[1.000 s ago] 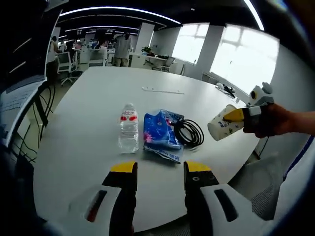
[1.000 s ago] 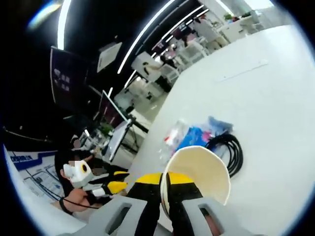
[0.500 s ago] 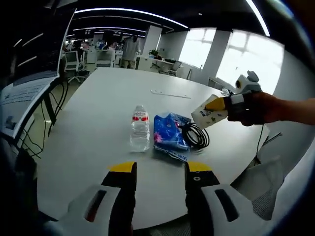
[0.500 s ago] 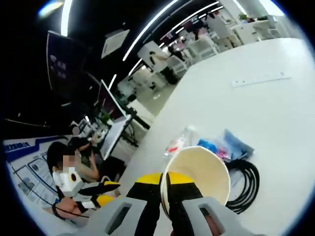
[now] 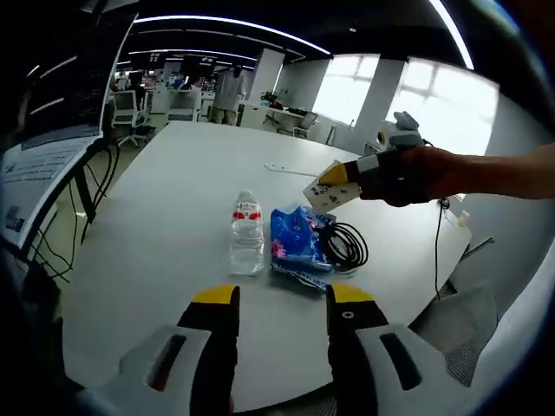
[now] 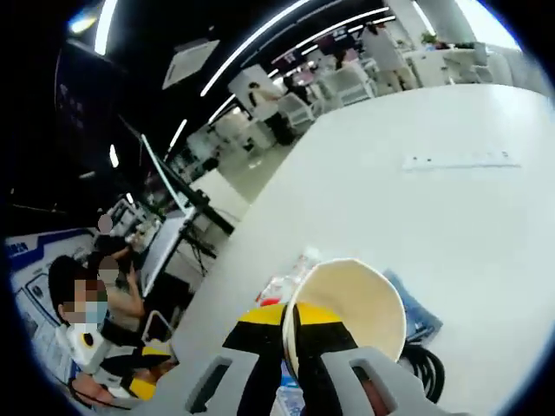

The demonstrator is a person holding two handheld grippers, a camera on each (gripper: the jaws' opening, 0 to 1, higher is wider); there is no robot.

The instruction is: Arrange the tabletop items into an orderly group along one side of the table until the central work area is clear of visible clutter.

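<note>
A white paper cup (image 5: 328,194) with small printed marks hangs tilted above the table, my right gripper (image 5: 340,177) shut on its rim, a hand behind it. Below it lie a clear water bottle (image 5: 247,234) with a red label, a blue flowered packet (image 5: 295,244) and a black cable coil (image 5: 348,246), grouped mid-table. My left gripper (image 5: 284,299) stands open over the near edge, nothing between its yellow-tipped jaws. In the right gripper view the cup's mouth (image 6: 351,305) faces me, pinched at the rim by my right gripper (image 6: 290,319), with the packet (image 6: 420,314) and cable (image 6: 427,368) beneath.
A flat white strip (image 5: 293,168) lies further back on the round white table (image 5: 156,217). Cords drop off the table's left edge (image 5: 82,195). Office chairs, desks and people stand beyond. A seated person with my left gripper (image 6: 143,381) shows at lower left of the right gripper view.
My right gripper has carried the cup leftward, from beside the table edge to above the packet and cable. The left gripper's view has barely shifted; bottle, packet and cable lie as before.
</note>
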